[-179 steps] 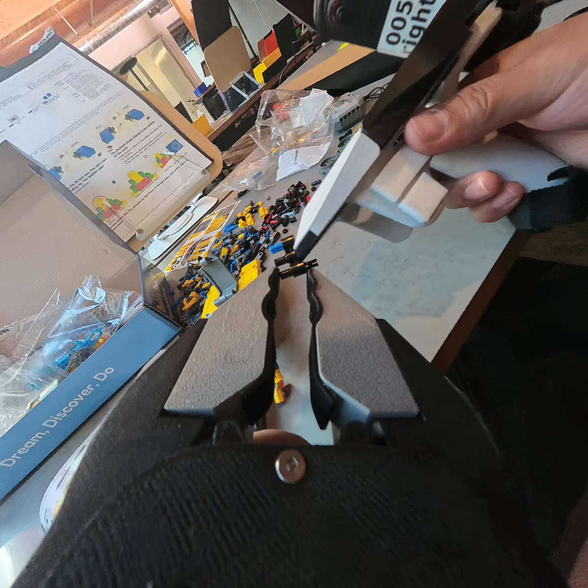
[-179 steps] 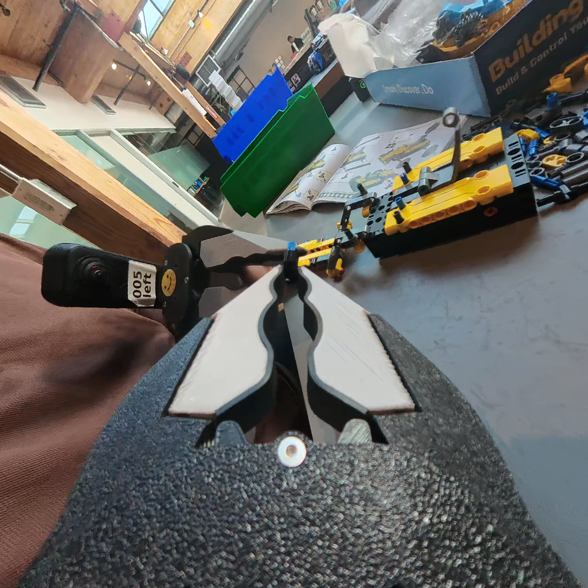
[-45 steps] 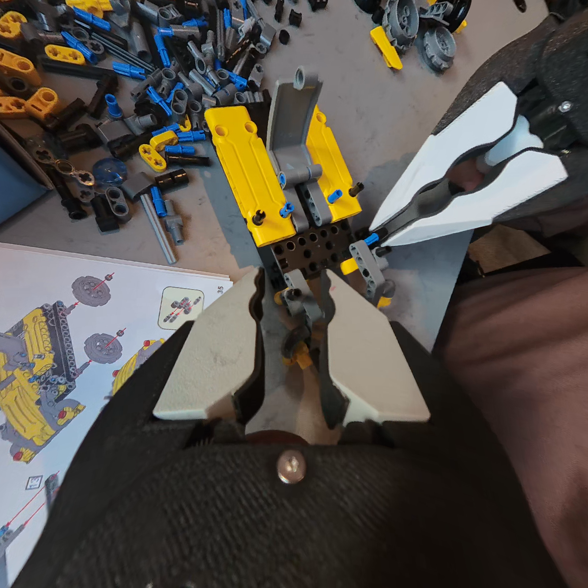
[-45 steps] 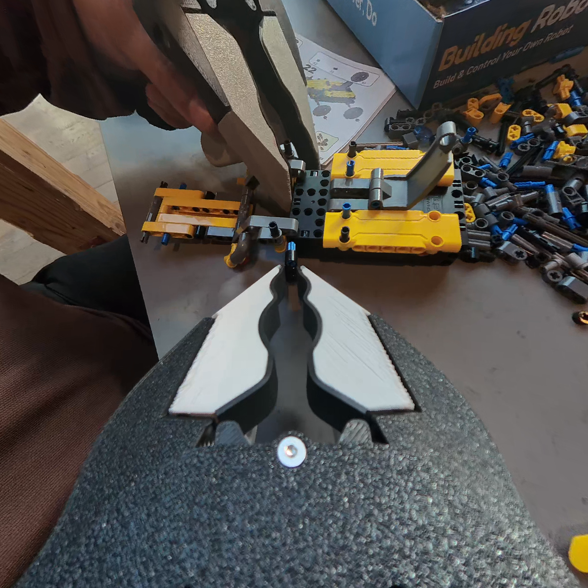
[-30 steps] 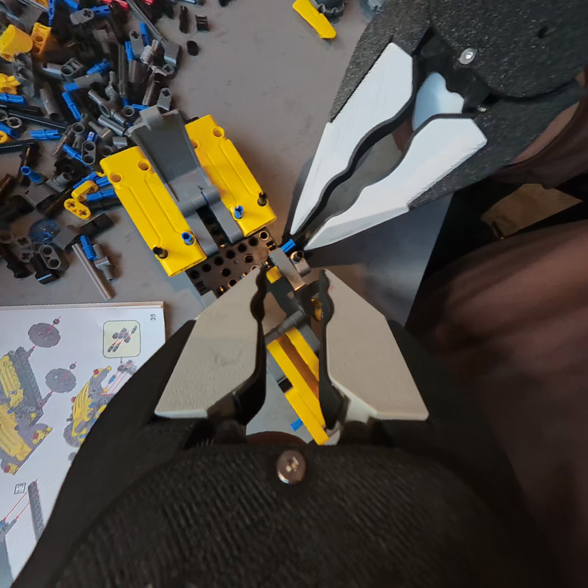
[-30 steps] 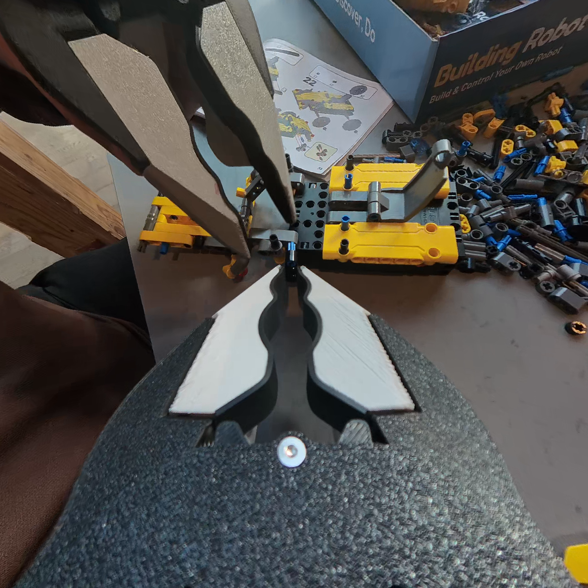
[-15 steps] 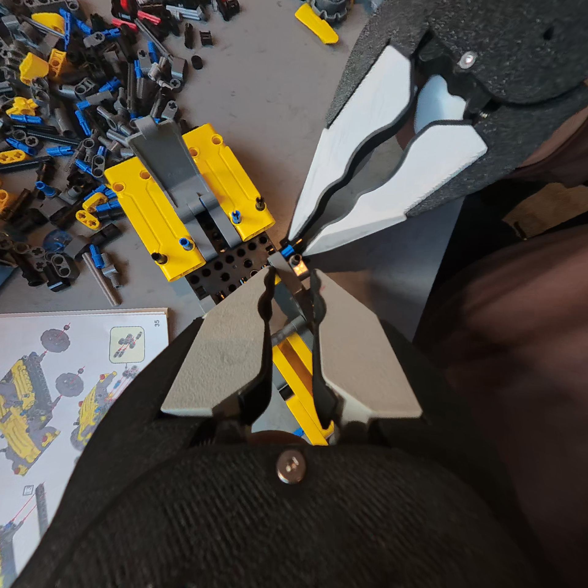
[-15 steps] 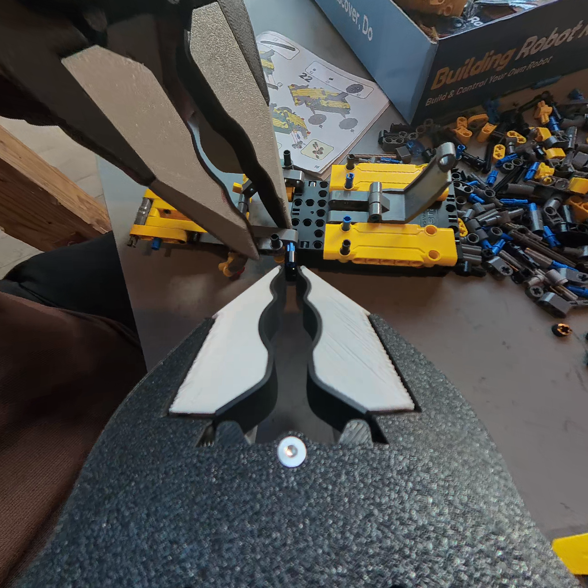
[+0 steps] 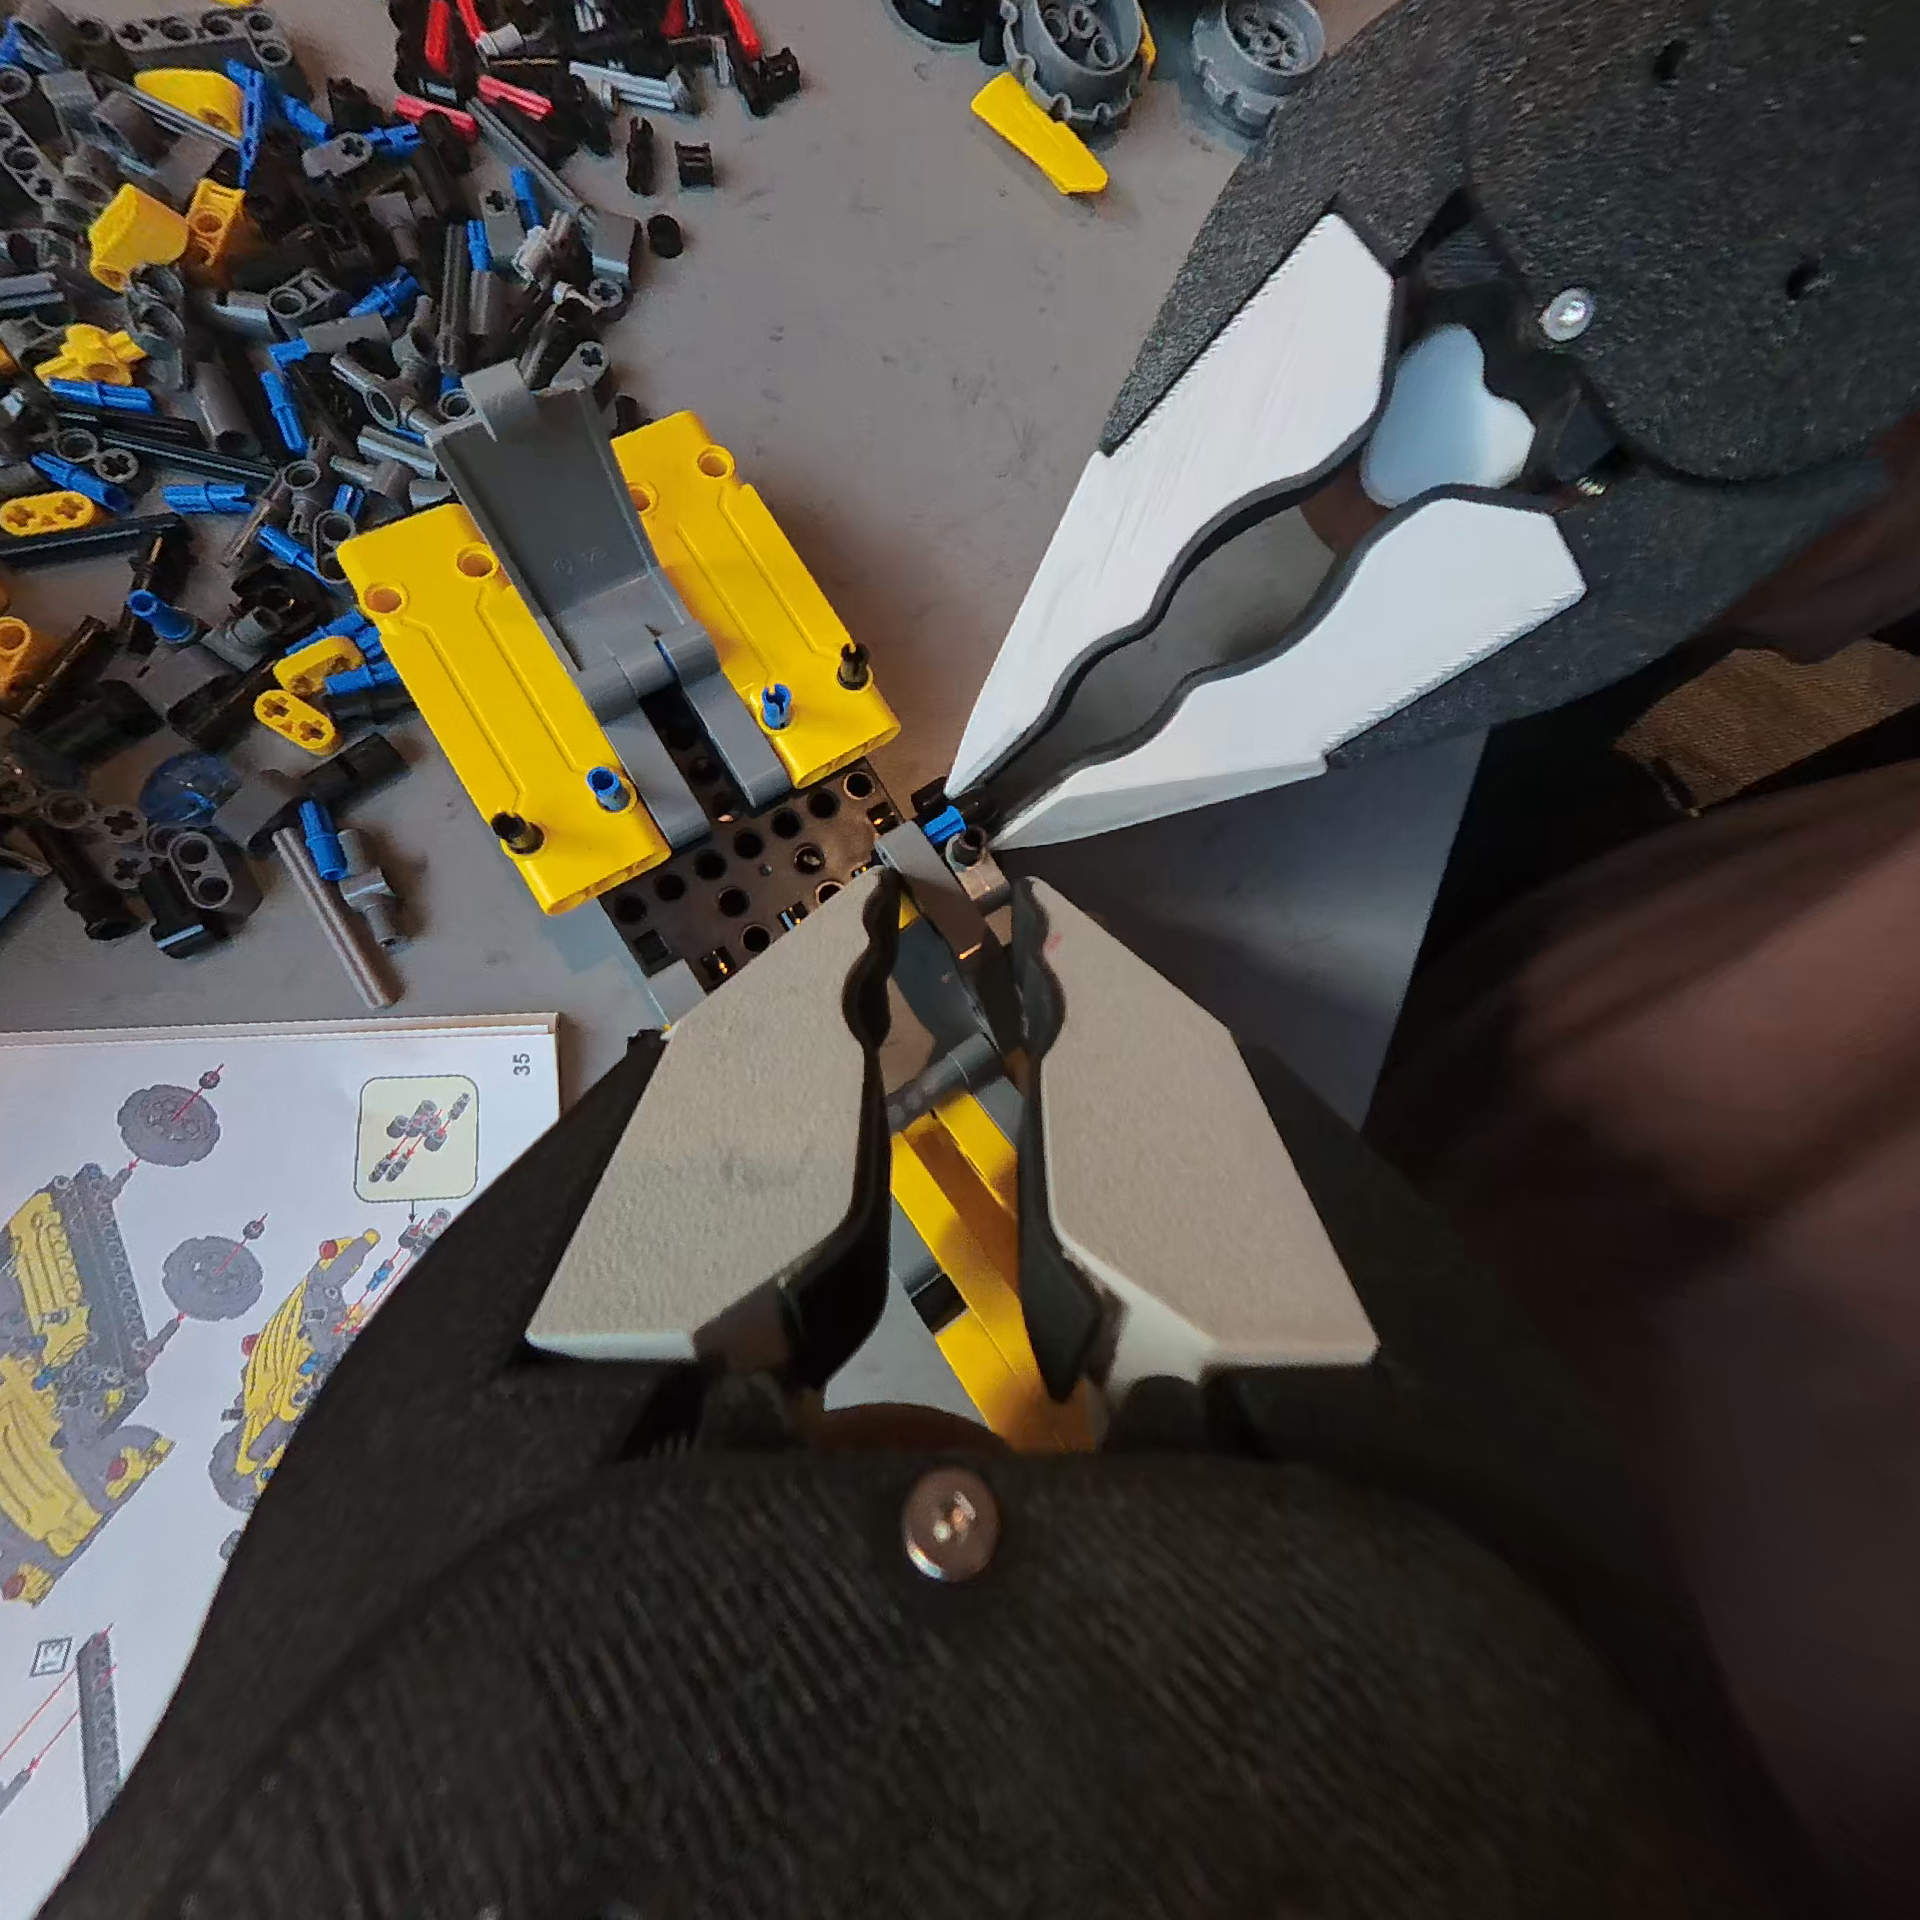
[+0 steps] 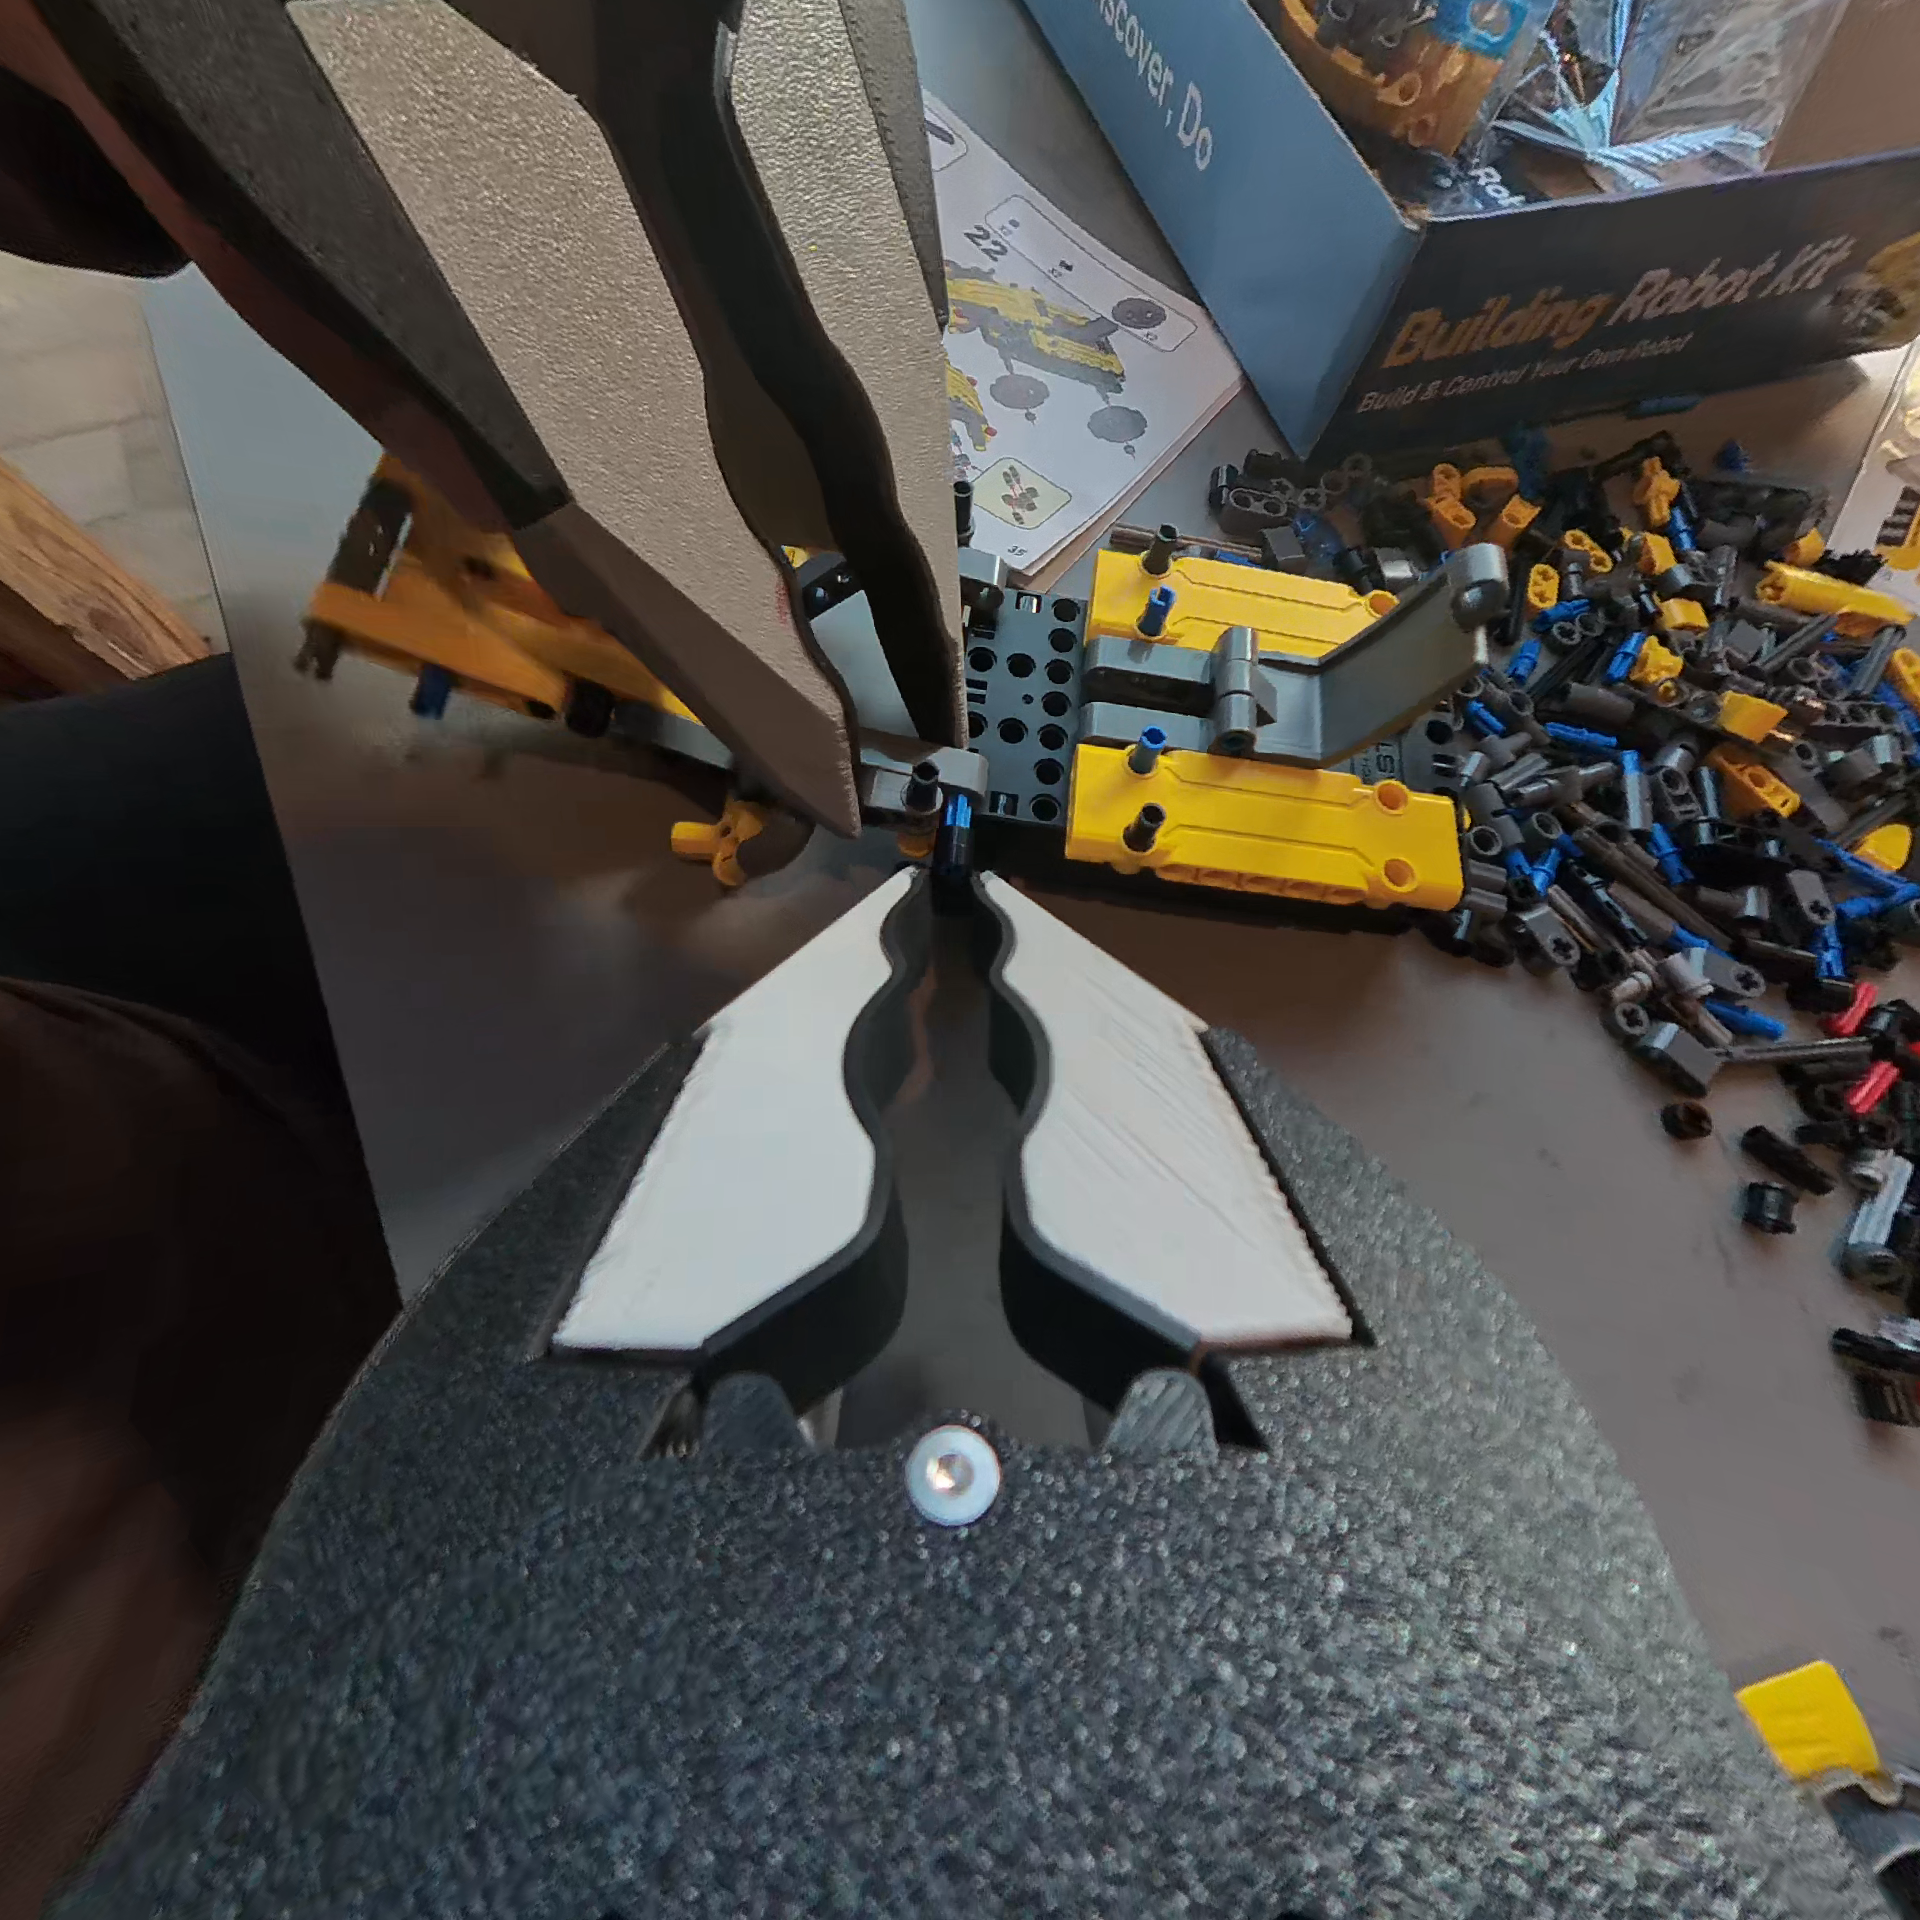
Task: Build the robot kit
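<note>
A black perforated block with two yellow panels (image 9: 488, 665) and a grey hinged ramp lies on the grey table; it also shows in the right wrist view (image 10: 1257, 831). A grey beam (image 9: 940, 966) joins it to a yellow sub-assembly (image 10: 468, 634). My left gripper (image 9: 951, 894) is shut on this grey beam, which also shows in the right wrist view (image 10: 883, 779), as does the left gripper (image 10: 894, 779). My right gripper (image 10: 948, 878) is shut on a small blue and black pin (image 10: 954, 826). The pin's tip is at the beam's end hole. The right gripper also shows in the left wrist view (image 9: 975, 808).
A pile of loose blue, grey, black and yellow pieces (image 9: 208, 260) lies beyond the model (image 10: 1662, 779). An open instruction booklet (image 9: 208, 1195) and a blue box (image 10: 1558, 312) lie nearby. Grey wheels (image 9: 1070, 42) sit far off. The table edge (image 9: 1434, 935) is close. My two grippers' fingertips are within a few centimetres of each other.
Both grippers came down from mid-air to the model. In the last second the left jaws narrowed onto the grey beam and the right gripper brought the pin up to the beam's end.
</note>
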Tool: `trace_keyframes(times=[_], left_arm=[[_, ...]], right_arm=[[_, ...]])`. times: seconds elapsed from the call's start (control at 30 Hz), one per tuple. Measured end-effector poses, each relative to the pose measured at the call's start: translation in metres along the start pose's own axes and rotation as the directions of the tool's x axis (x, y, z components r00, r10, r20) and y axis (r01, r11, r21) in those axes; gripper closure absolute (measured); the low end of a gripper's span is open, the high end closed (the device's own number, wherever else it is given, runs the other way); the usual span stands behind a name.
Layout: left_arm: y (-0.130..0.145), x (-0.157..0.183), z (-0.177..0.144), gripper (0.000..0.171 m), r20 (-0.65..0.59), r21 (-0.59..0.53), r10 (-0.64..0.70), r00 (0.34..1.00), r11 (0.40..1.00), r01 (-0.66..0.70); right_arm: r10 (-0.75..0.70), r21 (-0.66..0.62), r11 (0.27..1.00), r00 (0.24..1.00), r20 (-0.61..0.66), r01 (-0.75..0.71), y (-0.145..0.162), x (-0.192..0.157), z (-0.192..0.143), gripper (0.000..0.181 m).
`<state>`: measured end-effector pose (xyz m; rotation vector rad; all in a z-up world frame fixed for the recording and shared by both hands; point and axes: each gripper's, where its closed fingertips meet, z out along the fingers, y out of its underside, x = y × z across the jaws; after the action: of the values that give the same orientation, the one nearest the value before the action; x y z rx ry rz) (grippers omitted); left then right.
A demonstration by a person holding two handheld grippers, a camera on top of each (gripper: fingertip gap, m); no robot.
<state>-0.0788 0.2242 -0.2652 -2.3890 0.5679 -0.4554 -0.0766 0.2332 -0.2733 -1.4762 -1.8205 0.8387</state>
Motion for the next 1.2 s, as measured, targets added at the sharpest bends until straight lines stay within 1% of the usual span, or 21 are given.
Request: trace_keyframes(times=[0.03, 0.07, 0.13, 0.4, 0.57, 0.7, 0.93, 1.1, 1.2], left_arm=[[0.0000, -0.0004, 0.0000, 0.153, 0.000, 0.003, 0.000, 1.000, 1.000, 0.000], [-0.0001, -0.0005, -0.0001, 0.153, -0.002, 0.007, -0.001, 1.000, 1.000, 0.001], [0.0002, -0.0006, -0.0004, 0.153, -0.002, 0.012, -0.001, 1.000, 1.000, 0.001], [0.0004, -0.0014, -0.0008, 0.152, 0.000, 0.029, 0.003, 1.000, 1.000, -0.003], [0.0005, -0.0017, -0.0010, 0.152, -0.008, 0.034, 0.005, 1.000, 0.999, -0.005], [-0.0007, -0.0019, -0.0005, 0.152, -0.009, 0.032, -0.025, 1.000, 0.999, 0.025], [-0.0011, -0.0028, -0.0002, 0.152, 0.004, 0.052, -0.030, 1.000, 0.998, 0.030], [-0.0011, -0.0035, -0.0002, 0.153, 0.018, 0.038, -0.014, 1.000, 0.999, 0.013], [-0.0011, -0.0038, -0.0001, 0.153, 0.015, 0.051, -0.026, 1.000, 0.998, 0.025]], right_arm=[[-0.019, 0.000, 1.000, 1.000, -0.007, 0.019, -0.0001, 0.0003, 0.0003, 0.181], [-0.037, 0.000, 0.999, 0.999, -0.014, 0.037, -0.0002, 0.0003, 0.0005, 0.178], [-0.039, 0.000, 0.999, 0.999, -0.010, 0.039, -0.0002, 0.0003, 0.0009, 0.179], [0.068, -0.011, 0.998, 0.997, 0.044, -0.068, 0.0002, 0.0018, 0.0025, 0.179], [0.082, -0.012, 0.997, 0.996, 0.041, -0.082, 0.0001, 0.0029, 0.0029, 0.179], [0.166, -0.017, 0.986, 0.983, 0.083, -0.165, 0.0004, 0.0025, 0.0023, 0.179], [0.141, -0.017, 0.990, 0.989, 0.040, -0.140, 0.0001, 0.0030, 0.0026, 0.178], [0.104, -0.023, 0.994, 0.994, 0.012, -0.104, -0.0005, 0.0037, 0.0034, 0.178], [0.124, -0.027, 0.992, 0.992, 0.022, -0.124, -0.0003, 0.0042, 0.0039, 0.179]])
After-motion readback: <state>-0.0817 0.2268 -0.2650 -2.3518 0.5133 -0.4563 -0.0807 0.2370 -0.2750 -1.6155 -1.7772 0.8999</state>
